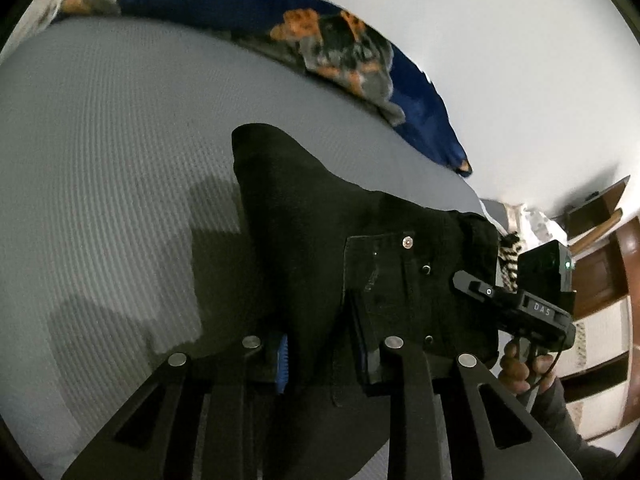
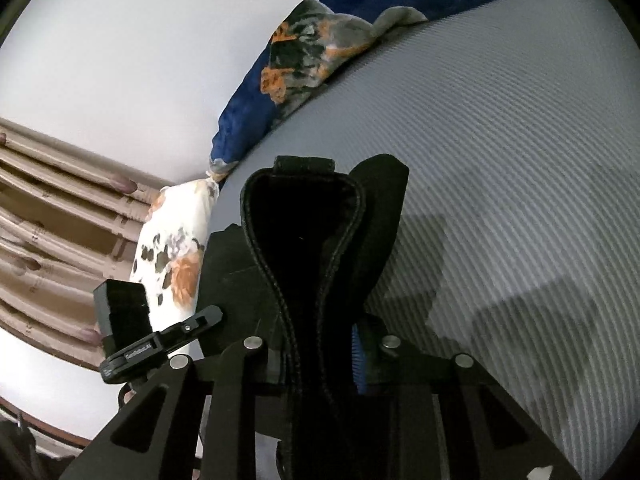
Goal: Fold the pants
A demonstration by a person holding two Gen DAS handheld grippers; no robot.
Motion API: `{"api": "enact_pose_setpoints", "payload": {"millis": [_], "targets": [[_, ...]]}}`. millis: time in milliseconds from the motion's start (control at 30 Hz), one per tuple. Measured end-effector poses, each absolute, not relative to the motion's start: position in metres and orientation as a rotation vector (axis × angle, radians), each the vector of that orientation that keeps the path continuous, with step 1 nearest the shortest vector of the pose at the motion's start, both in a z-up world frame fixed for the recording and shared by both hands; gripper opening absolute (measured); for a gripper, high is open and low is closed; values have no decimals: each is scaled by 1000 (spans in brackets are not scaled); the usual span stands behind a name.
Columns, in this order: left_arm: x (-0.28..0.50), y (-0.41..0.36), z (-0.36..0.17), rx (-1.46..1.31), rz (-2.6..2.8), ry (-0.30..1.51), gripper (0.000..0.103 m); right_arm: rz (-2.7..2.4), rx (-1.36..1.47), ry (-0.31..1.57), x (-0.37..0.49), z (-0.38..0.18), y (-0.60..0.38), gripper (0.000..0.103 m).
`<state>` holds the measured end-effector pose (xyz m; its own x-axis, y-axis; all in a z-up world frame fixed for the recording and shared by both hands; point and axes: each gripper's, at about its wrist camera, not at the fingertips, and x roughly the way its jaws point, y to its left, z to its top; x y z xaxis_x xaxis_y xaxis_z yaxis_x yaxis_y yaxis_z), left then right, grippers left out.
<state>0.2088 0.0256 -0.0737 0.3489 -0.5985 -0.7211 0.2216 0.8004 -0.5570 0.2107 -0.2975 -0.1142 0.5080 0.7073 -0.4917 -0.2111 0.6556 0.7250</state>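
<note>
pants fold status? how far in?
Early. Done: both grippers are clamped on the black pants, left gripper near the pocket, right gripper on the waistband seam. In hand: fabric lifted off the grey bed. Left: no finished fold visible yet.

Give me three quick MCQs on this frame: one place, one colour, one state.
1. Where do the pants lie?
A. on a grey ribbed bedspread
B. on a wooden floor
C. on a chair

2. What colour are the pants?
A. blue
B. black
C. white

3. What is the left tool doing?
A. standing open over bare bedspread
B. shut on the pants
C. holding a pillow

Key: 1 A, grey ribbed cloth surrounds the pants; 2 B, the denim is black in both views; 3 B, black cloth is pinched between its fingers, as with the right tool.
</note>
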Motion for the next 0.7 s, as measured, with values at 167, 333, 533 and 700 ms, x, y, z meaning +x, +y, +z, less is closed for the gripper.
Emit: {"api": "enact_pose_setpoints", "payload": {"millis": [167, 333, 533, 700], "targets": [[248, 28, -86, -374, -518, 1068, 26, 594, 637, 872, 251, -108, -286, 23], [274, 29, -88, -347, -492, 1058, 26, 571, 602, 872, 276, -103, -279, 22], [288, 31, -104, -304, -431, 1054, 26, 484, 516, 876, 294, -109, -273, 26], [283, 34, -125, -263, -324, 1079, 45, 377, 438, 895, 289, -124, -273, 51]]}}
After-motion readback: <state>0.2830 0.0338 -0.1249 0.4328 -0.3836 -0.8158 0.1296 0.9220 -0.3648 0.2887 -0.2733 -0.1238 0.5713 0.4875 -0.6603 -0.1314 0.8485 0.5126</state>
